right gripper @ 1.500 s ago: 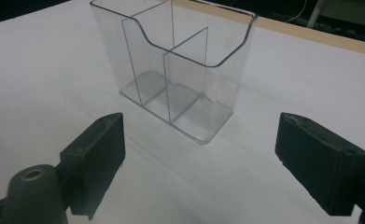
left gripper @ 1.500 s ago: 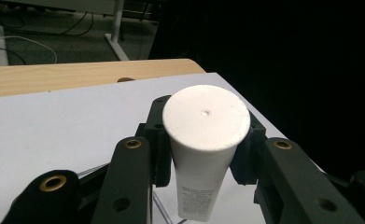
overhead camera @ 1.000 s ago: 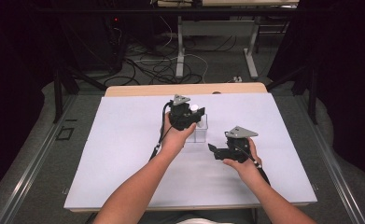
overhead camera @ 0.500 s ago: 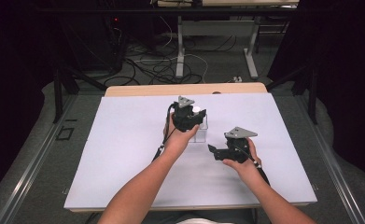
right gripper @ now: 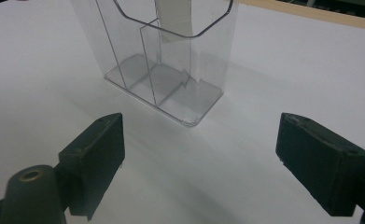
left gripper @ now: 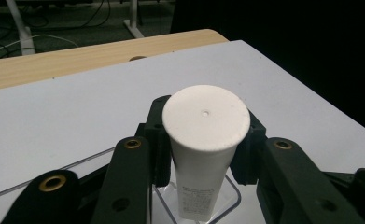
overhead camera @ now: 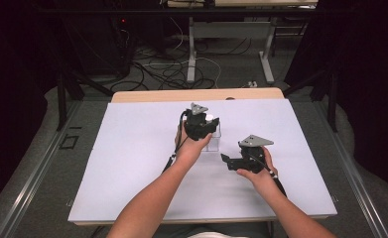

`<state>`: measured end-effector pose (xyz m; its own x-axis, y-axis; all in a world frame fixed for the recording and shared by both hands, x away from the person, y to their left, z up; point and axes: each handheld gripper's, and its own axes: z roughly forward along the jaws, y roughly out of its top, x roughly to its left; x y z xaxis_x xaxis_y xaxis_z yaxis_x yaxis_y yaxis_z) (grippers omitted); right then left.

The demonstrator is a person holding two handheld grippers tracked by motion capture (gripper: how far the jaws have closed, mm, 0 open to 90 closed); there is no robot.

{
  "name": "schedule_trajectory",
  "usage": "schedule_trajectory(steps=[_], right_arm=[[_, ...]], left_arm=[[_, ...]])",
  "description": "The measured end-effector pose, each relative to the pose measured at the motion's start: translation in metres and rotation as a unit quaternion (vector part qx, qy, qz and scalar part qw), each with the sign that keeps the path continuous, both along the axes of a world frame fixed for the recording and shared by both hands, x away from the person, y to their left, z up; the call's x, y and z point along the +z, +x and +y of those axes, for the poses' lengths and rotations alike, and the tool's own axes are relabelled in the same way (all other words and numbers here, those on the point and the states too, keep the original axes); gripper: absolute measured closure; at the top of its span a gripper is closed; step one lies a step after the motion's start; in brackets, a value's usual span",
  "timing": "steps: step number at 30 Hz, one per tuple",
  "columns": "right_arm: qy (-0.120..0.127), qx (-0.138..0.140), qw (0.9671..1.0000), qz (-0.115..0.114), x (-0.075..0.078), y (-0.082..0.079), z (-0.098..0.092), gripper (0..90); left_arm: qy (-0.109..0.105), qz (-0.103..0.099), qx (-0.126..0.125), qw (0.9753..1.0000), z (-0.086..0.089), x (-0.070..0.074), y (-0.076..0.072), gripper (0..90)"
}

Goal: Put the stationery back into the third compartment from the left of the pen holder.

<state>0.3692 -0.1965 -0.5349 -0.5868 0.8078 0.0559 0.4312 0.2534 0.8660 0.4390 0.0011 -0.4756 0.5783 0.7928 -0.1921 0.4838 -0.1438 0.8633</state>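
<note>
**Two grippers, one white tube over a clear holder**

Two grippers work on the white table [overhead camera: 132, 148]. At left, the left gripper [left gripper: 203, 140] has its jaws clamped on a white tube [left gripper: 203, 140], cap end up, just below the flat cap. The tube's lower end hangs inside the clear plastic holder [right gripper: 166, 79], near the table's middle; whether it touches the floor of the compartment cannot be told. To the right, the right gripper [right gripper: 199, 154] hovers near the holder with its jaws spread wide and nothing between them, pointed at the holder's base.
</note>
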Motion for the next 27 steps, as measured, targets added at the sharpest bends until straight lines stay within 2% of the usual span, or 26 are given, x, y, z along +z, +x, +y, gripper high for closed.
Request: schedule_trajectory(steps=[3,4,7,13,15,19,24,27], right_arm=[[-0.001,0.001,1.0,0.0,0.0,0.0,0.0,14.9],[-0.002,0.002,1.0,-0.001,0.0,0.0,0.0,14.9],[-0.001,0.0,1.0,0.0,0.0,0.0,0.0,14.9],[0.001,0.001,1.0,-0.002,-0.001,0.001,0.0,15.0],[0.002,0.0,1.0,0.0,0.0,0.0,0.0,15.0],[-0.003,-0.002,1.0,0.0,0.0,0.0,0.0,14.9],[-0.004,-0.001,1.0,-0.001,0.0,0.0,0.0,14.9],[-0.004,-0.002,1.0,0.0,0.0,0.0,0.0,14.9]], left_arm=[[0.001,-0.001,0.002,1.0,0.0,0.0,0.0,66.1],[0.001,0.005,0.001,1.0,0.0,0.0,0.0,66.0],[0.001,0.007,-0.001,1.0,0.0,0.0,-0.001,65.4],[0.001,-0.005,0.001,1.0,0.003,0.006,-0.004,49.0],[0.001,-0.016,0.003,0.9999,0.005,0.008,-0.006,44.8],[0.006,-0.027,0.004,0.9996,0.011,0.015,-0.008,38.7],[0.0,-0.037,0.002,0.9993,0.02,0.023,-0.01,32.3],[0.008,-0.046,0.002,0.9989,0.027,0.028,-0.012,28.3]])
